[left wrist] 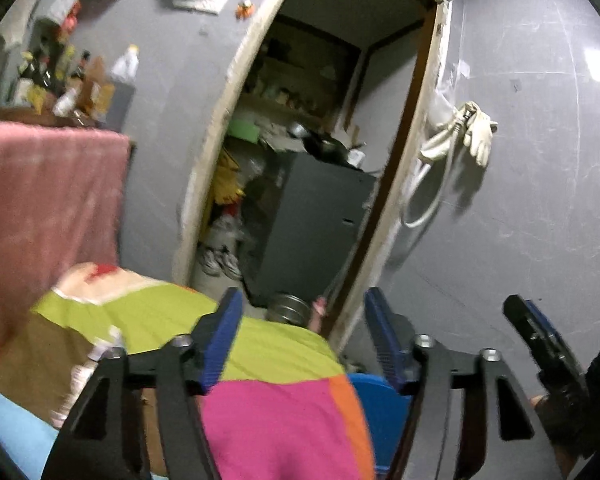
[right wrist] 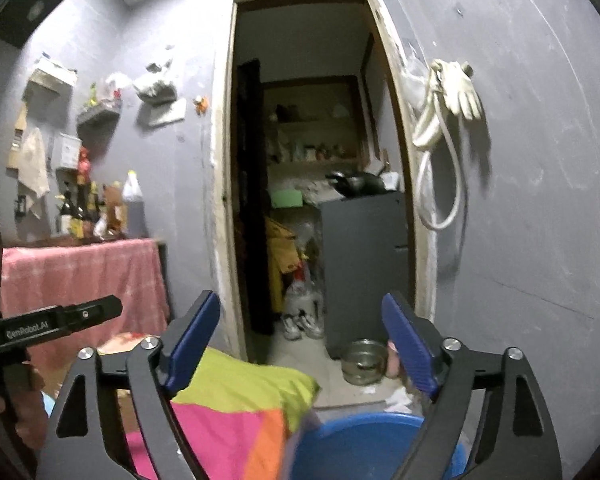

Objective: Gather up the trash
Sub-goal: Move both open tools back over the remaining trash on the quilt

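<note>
My left gripper (left wrist: 304, 332) is open and empty, held above a bed with a green, pink and orange cover (left wrist: 268, 412). My right gripper (right wrist: 300, 340) is open and empty too, above the same cover (right wrist: 228, 412) and a blue tub (right wrist: 352, 444). The right gripper also shows at the right edge of the left wrist view (left wrist: 540, 344). The left gripper shows at the left edge of the right wrist view (right wrist: 60, 320). A small white bottle-like item (left wrist: 96, 364) lies on the bed at the left, blurred. Scraps of white litter (right wrist: 396, 398) lie on the floor beyond the tub.
An open doorway (right wrist: 312, 160) leads to a cluttered storeroom with a grey cabinet (right wrist: 364, 264), shoes (right wrist: 300, 324) and a metal bowl (right wrist: 364, 360). A pink-draped table (right wrist: 80, 280) with bottles stands at the left. Gloves and a hose (right wrist: 448, 92) hang on the right wall.
</note>
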A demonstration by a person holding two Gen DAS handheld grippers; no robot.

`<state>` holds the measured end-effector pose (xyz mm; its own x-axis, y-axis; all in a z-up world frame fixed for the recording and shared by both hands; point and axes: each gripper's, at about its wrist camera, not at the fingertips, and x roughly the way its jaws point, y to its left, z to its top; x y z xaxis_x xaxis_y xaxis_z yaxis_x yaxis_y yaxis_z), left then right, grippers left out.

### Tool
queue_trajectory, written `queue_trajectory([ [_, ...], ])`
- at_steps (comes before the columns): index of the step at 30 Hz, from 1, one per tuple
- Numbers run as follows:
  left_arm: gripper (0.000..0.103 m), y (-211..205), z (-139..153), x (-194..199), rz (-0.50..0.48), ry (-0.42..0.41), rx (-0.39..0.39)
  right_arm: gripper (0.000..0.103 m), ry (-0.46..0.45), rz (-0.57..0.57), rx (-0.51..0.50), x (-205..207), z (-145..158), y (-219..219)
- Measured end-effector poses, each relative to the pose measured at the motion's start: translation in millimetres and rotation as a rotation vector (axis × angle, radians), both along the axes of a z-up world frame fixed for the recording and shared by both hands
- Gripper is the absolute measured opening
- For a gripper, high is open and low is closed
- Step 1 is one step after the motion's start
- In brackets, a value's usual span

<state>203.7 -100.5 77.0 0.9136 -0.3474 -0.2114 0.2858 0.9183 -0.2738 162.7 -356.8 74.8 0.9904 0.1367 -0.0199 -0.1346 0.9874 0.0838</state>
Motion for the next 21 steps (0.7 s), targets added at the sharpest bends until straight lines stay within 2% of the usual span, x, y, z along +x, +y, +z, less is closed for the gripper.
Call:
queue_trajectory([
  [2,0.082,18.4,2.9,-9.8,0.035,-0.026,-0.003,0.095,-0.019,0.020,0.010,-4.2,3.8,14.6],
  [4,0.086,33.8,3.3,-16.3,0.057,-0.036,-0.005,0.101,-0.034,0.036,0.016,-7.7,5.9,28.3],
  [6,0.095,51.8,2.1,-23.1,0.089,-0.035,0.009,0.103,-0.043,0.056,0.020,-10.7,6.6,41.2],
  [11,0.101,92.0,-7.7,-39.5,0.161,-0.027,0.027,0.103,-0.060,0.108,0.024,-16.5,3.8,77.3],
  [21,0.101,154.7,-43.0,-59.0,0.290,0.020,0.088,0.103,-0.020,0.191,-0.002,-13.0,-18.4,131.9],
])
